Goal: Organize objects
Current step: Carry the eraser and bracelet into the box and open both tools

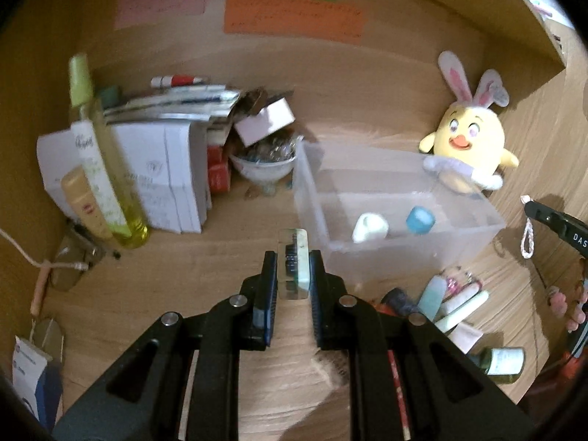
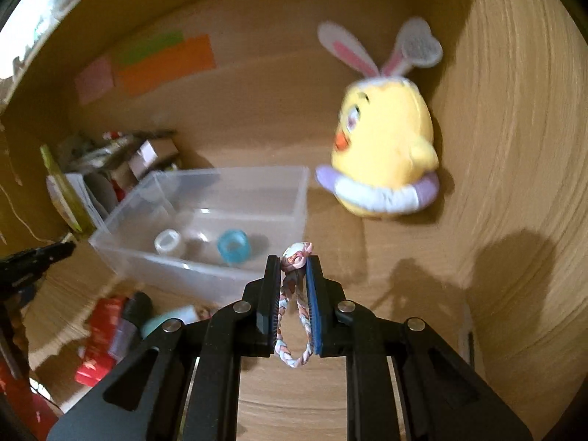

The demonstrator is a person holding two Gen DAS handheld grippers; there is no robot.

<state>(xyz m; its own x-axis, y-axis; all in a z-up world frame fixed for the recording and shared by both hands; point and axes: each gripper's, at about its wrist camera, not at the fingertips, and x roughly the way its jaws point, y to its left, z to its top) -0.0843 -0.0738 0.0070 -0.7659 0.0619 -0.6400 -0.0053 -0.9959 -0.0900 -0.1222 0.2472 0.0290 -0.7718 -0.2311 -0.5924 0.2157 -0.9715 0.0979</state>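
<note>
My left gripper (image 1: 293, 257) is shut on a small clear and mint-green case (image 1: 293, 262), held above the wooden desk just left of a clear plastic bin (image 1: 474, 220). The bin holds a white cap (image 1: 369, 228) and a blue cap (image 1: 420, 219). My right gripper (image 2: 294, 261) is shut on a braided pastel bracelet (image 2: 292, 316), whose loop hangs between the fingers, just right of the bin's (image 2: 301, 198) near corner. The caps show there too, white (image 2: 169, 241) and blue (image 2: 233, 247). The right gripper's tip (image 1: 551, 217) shows at the right edge of the left wrist view.
A yellow chick plush with bunny ears (image 1: 466, 139) (image 2: 386, 154) stands behind the bin. Bottles (image 1: 110, 191), white boxes (image 1: 161, 176) and a bowl of clutter (image 1: 262, 163) sit at the left. Small loose items (image 1: 452, 305) (image 2: 110, 327) lie before the bin.
</note>
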